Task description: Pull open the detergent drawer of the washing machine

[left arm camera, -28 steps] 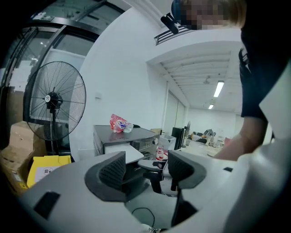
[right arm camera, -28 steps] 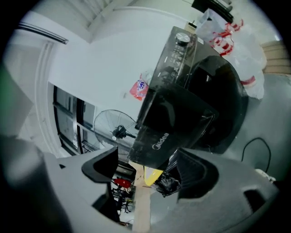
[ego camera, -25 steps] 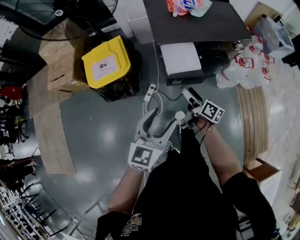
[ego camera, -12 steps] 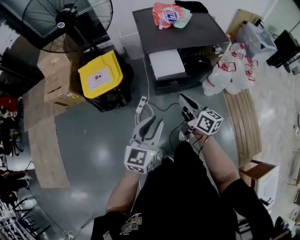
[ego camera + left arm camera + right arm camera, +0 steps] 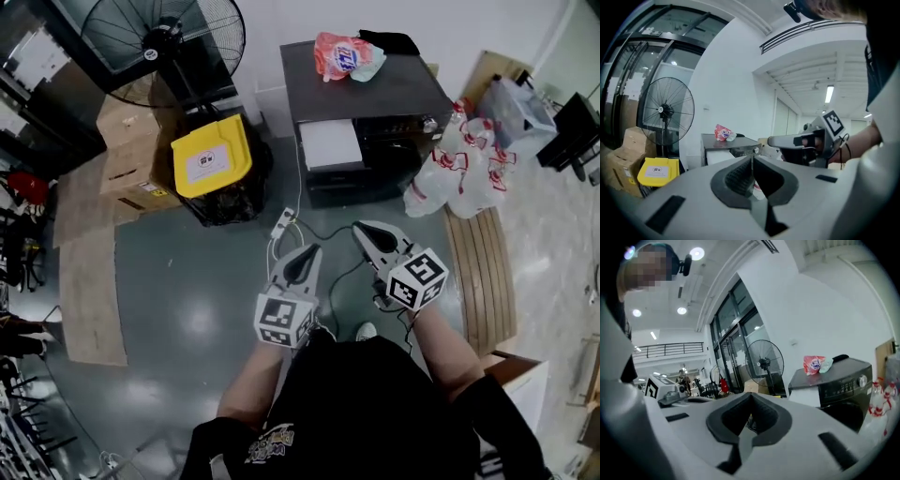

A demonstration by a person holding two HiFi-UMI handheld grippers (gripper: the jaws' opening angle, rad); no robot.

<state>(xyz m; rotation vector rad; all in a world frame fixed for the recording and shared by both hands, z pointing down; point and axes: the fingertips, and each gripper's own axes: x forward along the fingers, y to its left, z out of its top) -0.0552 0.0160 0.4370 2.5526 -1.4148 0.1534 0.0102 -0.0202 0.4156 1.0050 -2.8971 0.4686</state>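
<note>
Holding both grippers out level in front of your chest, you have neither on anything. Your left gripper (image 5: 310,251) has its jaws pressed together with nothing between them; its own view shows the dark pads meeting along a thin seam. Your right gripper (image 5: 360,229) is likewise closed and empty, near the left one but not touching it.

Your dark shirt (image 5: 375,412) fills the bottom of the head view and hides the floor under you. Only the toe of one shoe (image 5: 367,331) shows past it. Just beyond the gripper tips a white power strip (image 5: 283,223) lies on the grey floor (image 5: 187,281). Its cables (image 5: 323,228) run toward the grippers, where you lose sight of them.

Farther on stands the washing machine (image 5: 375,89), well apart from both grippers. The detergent drawer (image 5: 330,143) is the white panel at the upper left of its front, beside the dark control strip (image 5: 398,127). Neither the head view from above nor the low gripper views let you tell how far out it stands. The door (image 5: 375,183) below is in shadow and hard to make out.

On the machine's top lie a pink bag (image 5: 340,53) and a dark thing (image 5: 389,42) too small to identify. To the left are a yellow-lidded bin (image 5: 211,155) and cardboard boxes (image 5: 127,150). A standing fan (image 5: 169,42) rises behind them, its cage cut off by the frame's top. To the right, white plastic bags (image 5: 459,169) with red print sit against the machine's side and cover its lower corner.
</note>
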